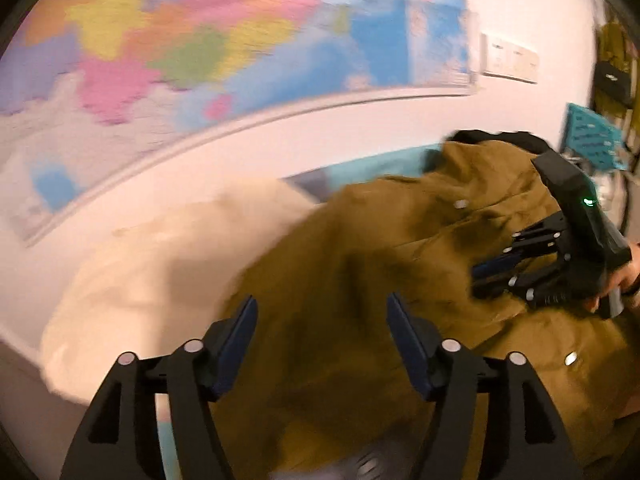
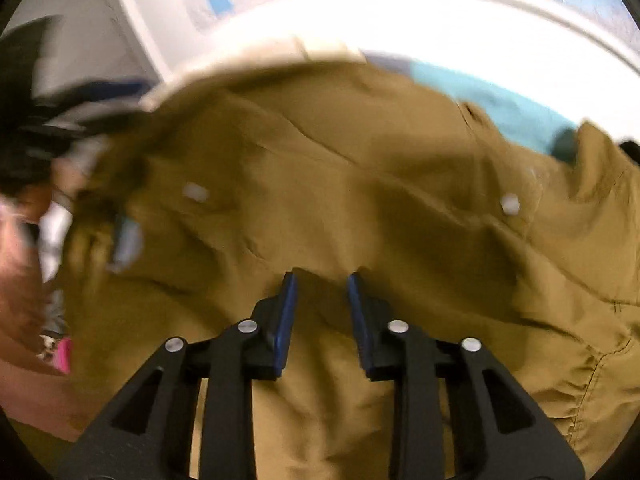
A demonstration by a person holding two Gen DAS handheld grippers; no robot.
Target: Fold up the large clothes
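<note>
A large olive-brown jacket (image 1: 384, 264) with silver snap buttons lies rumpled on a bed; it fills the right wrist view (image 2: 360, 184). My left gripper (image 1: 322, 310) is open above the jacket's left part, nothing between its pads. My right gripper (image 2: 322, 280) is partly open, its tips just over a fold of the jacket, nothing clamped. The right gripper also shows in the left wrist view (image 1: 480, 276) at the right, held by a hand over the jacket. Both views are motion-blurred.
A cream blanket or pillow (image 1: 160, 272) lies left of the jacket. A teal sheet (image 2: 500, 108) shows behind it. A colourful wall map (image 1: 200, 40) hangs on the white wall. A teal basket (image 1: 592, 140) and shelves stand at the far right.
</note>
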